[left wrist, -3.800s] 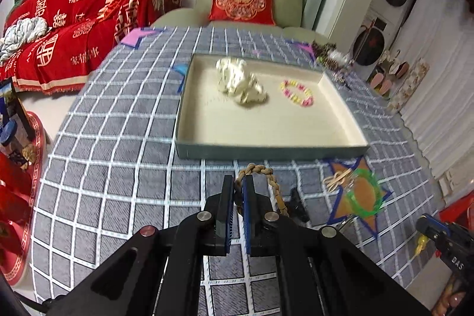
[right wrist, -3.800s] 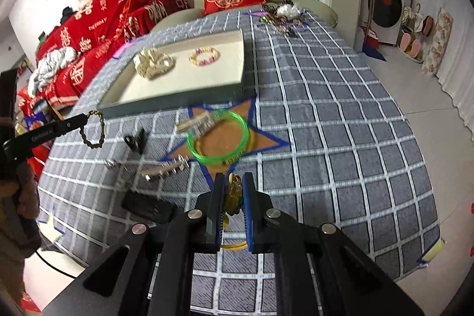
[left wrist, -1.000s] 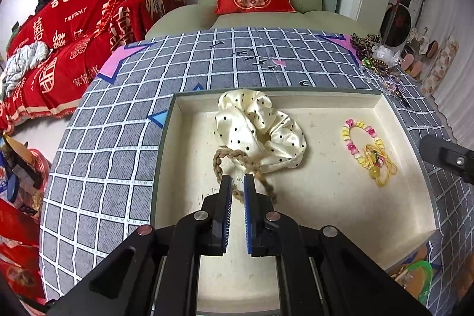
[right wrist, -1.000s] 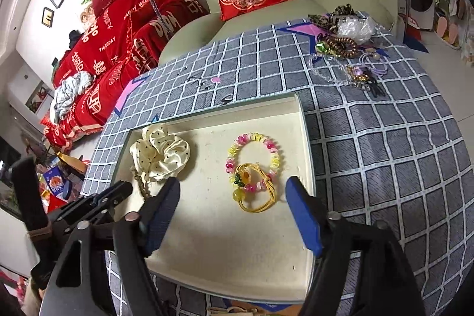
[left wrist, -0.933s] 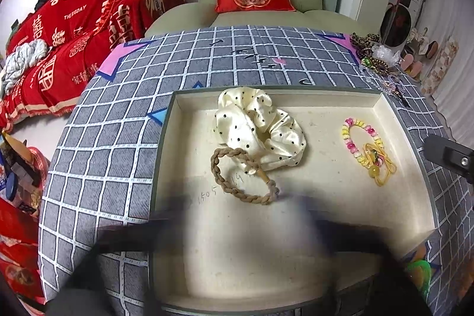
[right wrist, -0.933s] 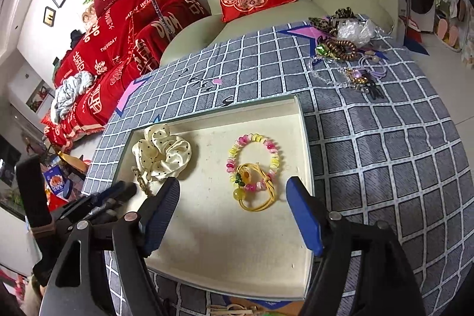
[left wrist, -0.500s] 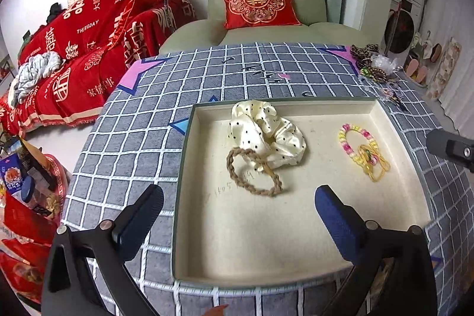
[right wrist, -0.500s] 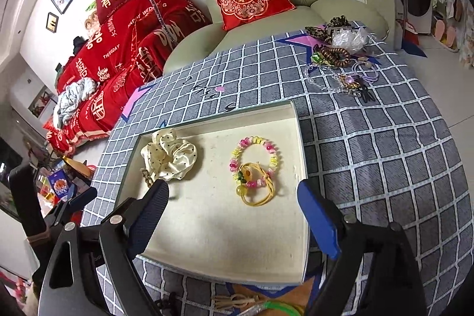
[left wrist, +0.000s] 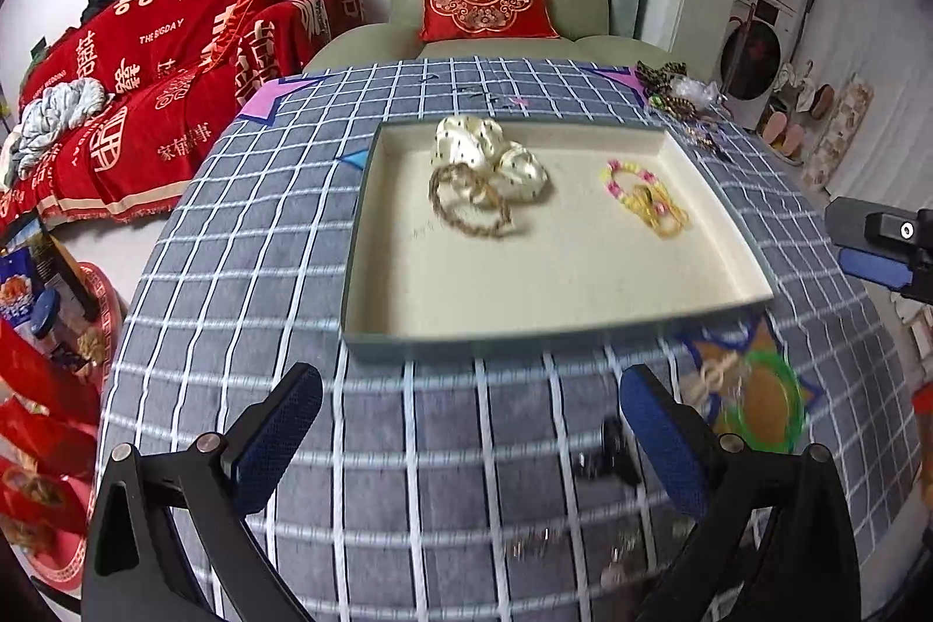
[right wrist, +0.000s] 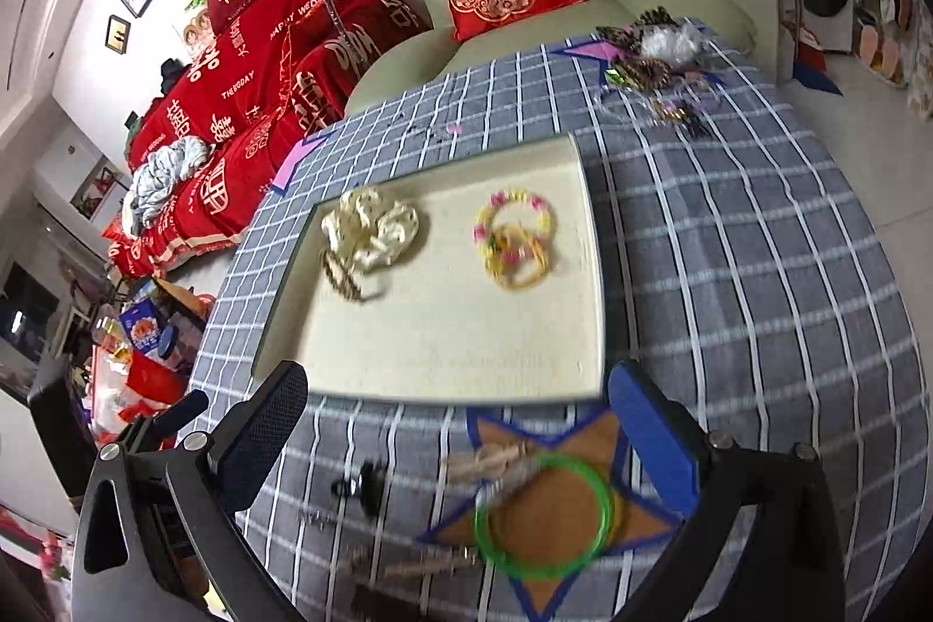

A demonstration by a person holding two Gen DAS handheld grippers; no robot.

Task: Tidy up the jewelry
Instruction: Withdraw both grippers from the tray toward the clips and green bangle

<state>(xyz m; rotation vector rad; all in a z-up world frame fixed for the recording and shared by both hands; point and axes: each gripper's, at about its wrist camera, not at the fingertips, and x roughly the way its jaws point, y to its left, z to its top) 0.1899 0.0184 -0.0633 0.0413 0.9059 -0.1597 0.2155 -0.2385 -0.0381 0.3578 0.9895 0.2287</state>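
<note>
**Jewelry in tray, both grippers empty**

Left gripper spread wide above checked cloth, nothing between pads; right gripper likewise, jaws just opened further, nothing between them. Shallow cream tray at table centre. Inside: braided brown bracelet, a loose oval, long axis slanting across the tray, lying against the polka-dot scrunchie. Well apart to the right, pink-yellow bead bracelet overlapped by yellow cord loop. Green bangle on star mark outside tray, near edge
</note>
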